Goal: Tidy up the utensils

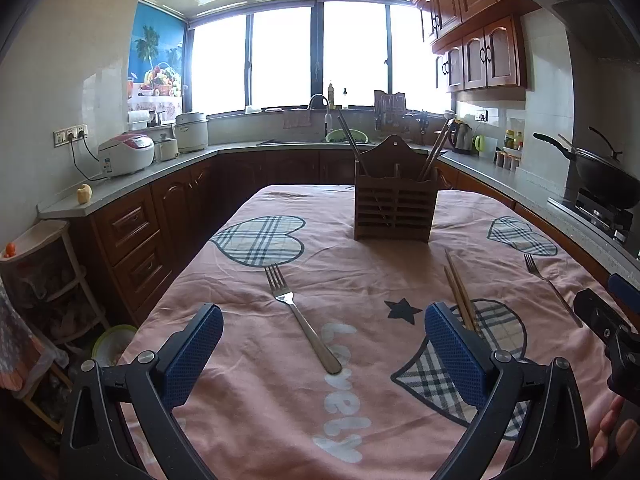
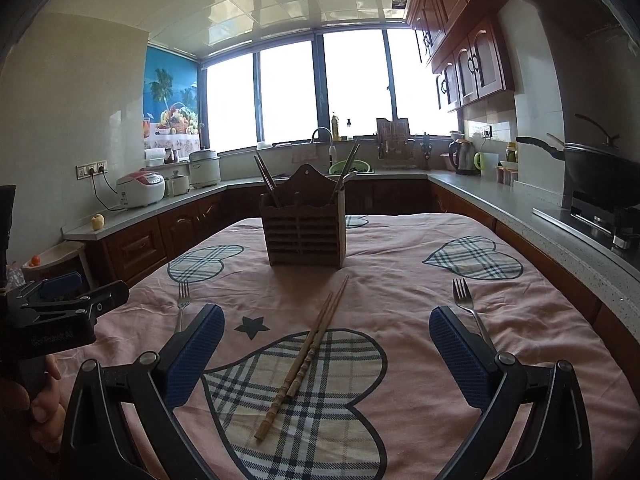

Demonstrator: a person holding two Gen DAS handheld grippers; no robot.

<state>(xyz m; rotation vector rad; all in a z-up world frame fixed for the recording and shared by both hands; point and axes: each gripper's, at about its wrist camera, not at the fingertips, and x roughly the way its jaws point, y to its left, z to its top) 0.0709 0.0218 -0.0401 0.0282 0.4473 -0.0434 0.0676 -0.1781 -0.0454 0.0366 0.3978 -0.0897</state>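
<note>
Utensils loose on pink tablecloth (image 1: 280,400): left fork (image 1: 302,320), wooden chopsticks (image 2: 304,356) paired in the middle, right fork (image 2: 468,308). Wooden holder (image 1: 394,208) upright at far end, chopsticks (image 1: 352,144) leaning in left compartment, more (image 1: 436,152) in right. Left gripper (image 1: 324,364) spread wide, empty; right gripper (image 2: 326,356) likewise, above the pair.

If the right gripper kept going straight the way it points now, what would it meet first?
Most likely the pair of wooden chopsticks lying on the tablecloth between the open right gripper fingers. If it stays above the cloth, the wooden utensil holder beyond; height is hard to judge.
</note>
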